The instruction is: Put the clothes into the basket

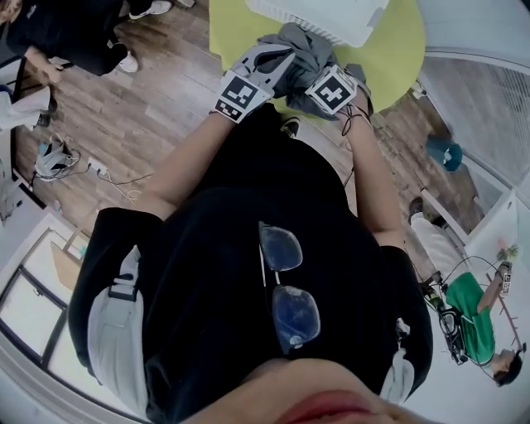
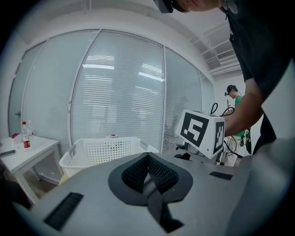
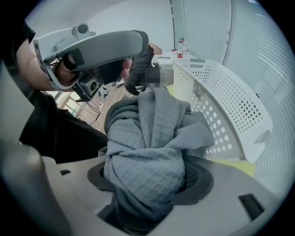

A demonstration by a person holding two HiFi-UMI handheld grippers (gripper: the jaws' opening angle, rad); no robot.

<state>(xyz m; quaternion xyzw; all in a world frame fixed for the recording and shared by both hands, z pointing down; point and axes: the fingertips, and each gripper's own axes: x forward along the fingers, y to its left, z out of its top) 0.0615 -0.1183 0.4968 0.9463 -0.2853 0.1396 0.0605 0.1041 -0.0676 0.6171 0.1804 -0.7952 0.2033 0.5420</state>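
Observation:
A grey waffle-knit garment (image 3: 147,152) is bunched up in my right gripper (image 3: 147,186), whose jaws are shut on it. In the head view the same garment (image 1: 302,50) hangs over the near part of a yellow-green round table (image 1: 397,58), between my two grippers. The white perforated basket (image 1: 331,21) stands on that table just beyond the cloth, its wall (image 3: 230,97) close on the right. My left gripper (image 1: 277,62) points level at the cloth's left side. Its pads (image 2: 148,159) meet with nothing between them, and the basket (image 2: 103,147) lies ahead of it.
Wooden floor surrounds the table, with cables (image 1: 108,174) at the left. One person in black (image 1: 66,33) crouches at the upper left, another in green (image 1: 472,315) is at the lower right. A white side table with a bottle (image 2: 25,136) stands before a blinds-covered glass wall.

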